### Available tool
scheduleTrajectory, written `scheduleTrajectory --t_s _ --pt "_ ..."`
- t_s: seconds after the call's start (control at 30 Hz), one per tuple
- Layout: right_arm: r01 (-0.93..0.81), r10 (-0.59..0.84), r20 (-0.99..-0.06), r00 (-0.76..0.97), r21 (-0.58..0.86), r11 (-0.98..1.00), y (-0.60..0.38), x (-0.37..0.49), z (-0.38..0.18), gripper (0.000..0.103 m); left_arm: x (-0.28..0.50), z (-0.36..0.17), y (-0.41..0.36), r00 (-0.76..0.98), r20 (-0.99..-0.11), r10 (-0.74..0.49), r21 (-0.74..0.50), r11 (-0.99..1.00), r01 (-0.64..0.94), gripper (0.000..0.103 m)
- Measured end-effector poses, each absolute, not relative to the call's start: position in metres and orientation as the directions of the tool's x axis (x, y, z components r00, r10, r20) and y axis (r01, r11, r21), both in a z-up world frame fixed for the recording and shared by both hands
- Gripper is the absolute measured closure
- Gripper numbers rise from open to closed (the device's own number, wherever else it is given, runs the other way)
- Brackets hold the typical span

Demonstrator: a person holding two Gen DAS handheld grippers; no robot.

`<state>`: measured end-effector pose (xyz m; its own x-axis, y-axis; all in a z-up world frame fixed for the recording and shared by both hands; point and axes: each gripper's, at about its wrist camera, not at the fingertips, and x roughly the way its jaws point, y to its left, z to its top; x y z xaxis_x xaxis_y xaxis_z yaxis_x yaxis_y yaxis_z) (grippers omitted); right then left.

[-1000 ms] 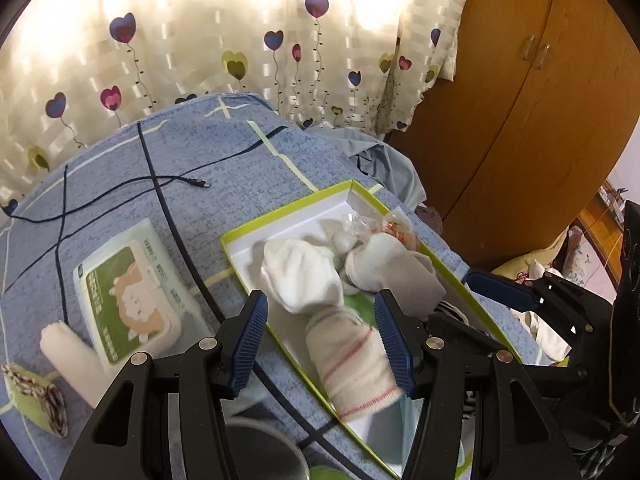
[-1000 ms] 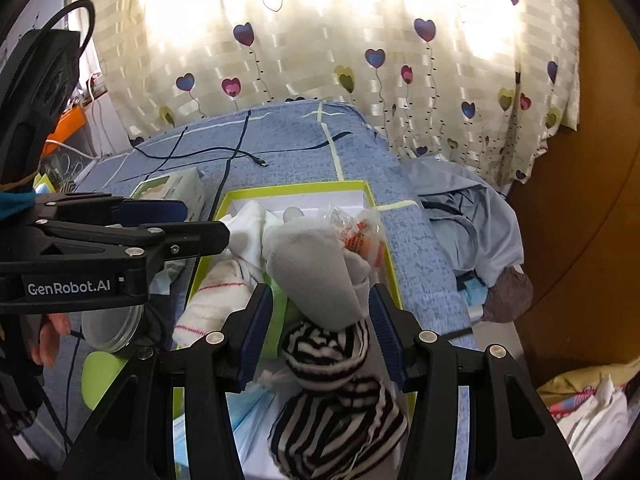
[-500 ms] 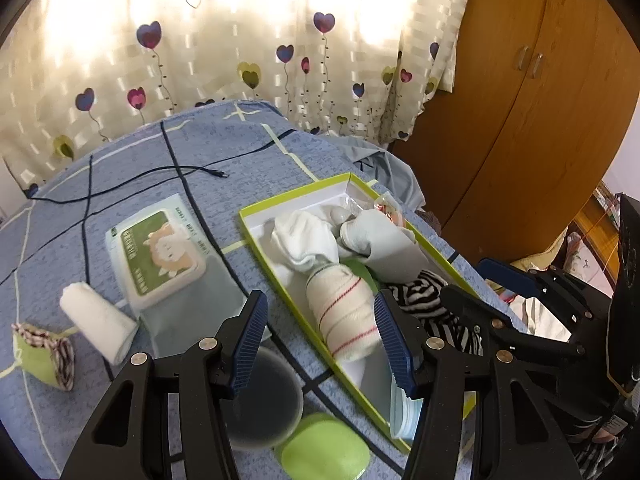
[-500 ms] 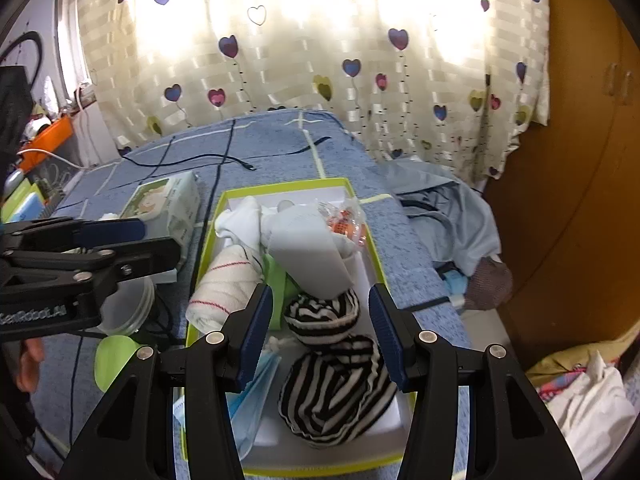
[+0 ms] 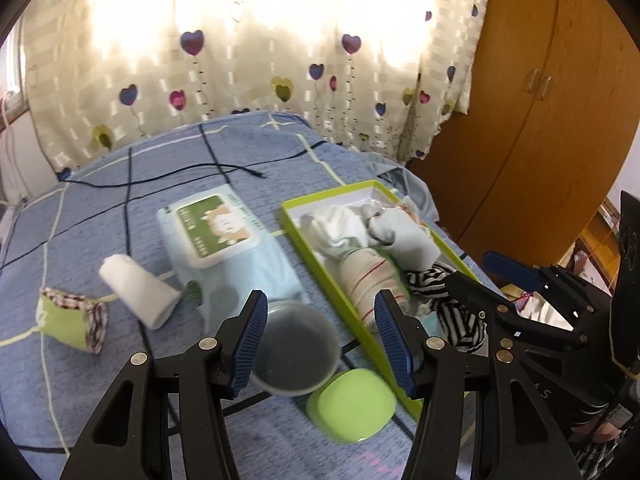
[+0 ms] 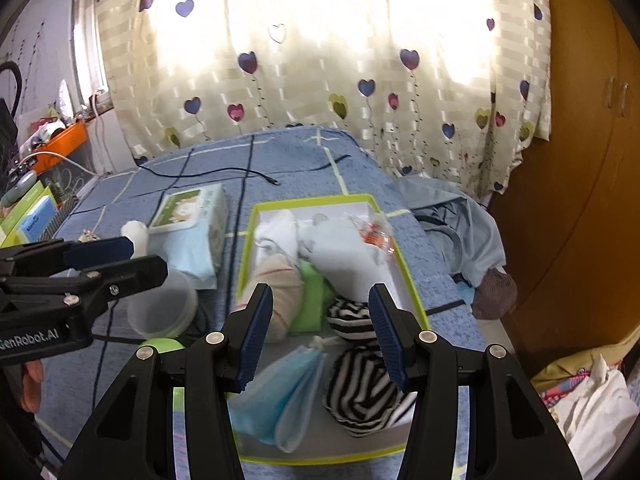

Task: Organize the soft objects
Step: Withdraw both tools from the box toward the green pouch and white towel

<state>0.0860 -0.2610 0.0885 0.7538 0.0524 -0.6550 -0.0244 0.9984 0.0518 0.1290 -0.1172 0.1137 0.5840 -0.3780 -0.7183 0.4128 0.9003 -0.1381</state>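
Observation:
A green-rimmed box (image 5: 289,208) (image 6: 412,280) on the blue bedspread holds several soft items: a white sock (image 5: 340,228), a grey sock (image 6: 344,252), a red-striped roll (image 5: 368,284) (image 6: 282,300), a black-and-white striped bundle (image 6: 364,384) and a blue face mask (image 6: 280,400). A white rolled sock (image 5: 138,296) and a green trimmed sock (image 5: 72,320) lie on the bed to the left. My left gripper (image 5: 318,340) is open and empty above a plastic cup (image 5: 296,352). My right gripper (image 6: 320,334) is open and empty above the box.
A wet-wipes pack (image 5: 210,232) on a light blue cloth (image 5: 256,276) lies beside the box. A green lid (image 5: 352,406) sits near the cup. Black cables (image 5: 208,168) cross the bed. A wooden wardrobe (image 5: 540,100) stands to the right, clothes (image 6: 452,216) beside the bed.
Both grippers have pulled back and up from the box, staying open and empty. The left view has swung left, bringing the cup, green lid and loose socks into view.

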Motion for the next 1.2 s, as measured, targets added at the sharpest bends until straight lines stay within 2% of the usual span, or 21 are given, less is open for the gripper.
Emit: scheduleTrajectory --t_s 0.37,1.2 --pt "-0.099 0.109 -0.632 0.767 0.051 0.994 -0.224 0.091 0.092 0.052 0.118 0.114 -0.074 0.660 -0.694 -0.288 -0.087 0.944 0.319 0.048" --pt "-0.258 0.222 -0.628 0.746 0.036 0.966 -0.141 0.124 0.091 0.052 0.132 0.097 0.017 0.671 -0.711 -0.208 -0.147 0.978 0.148 0.047"
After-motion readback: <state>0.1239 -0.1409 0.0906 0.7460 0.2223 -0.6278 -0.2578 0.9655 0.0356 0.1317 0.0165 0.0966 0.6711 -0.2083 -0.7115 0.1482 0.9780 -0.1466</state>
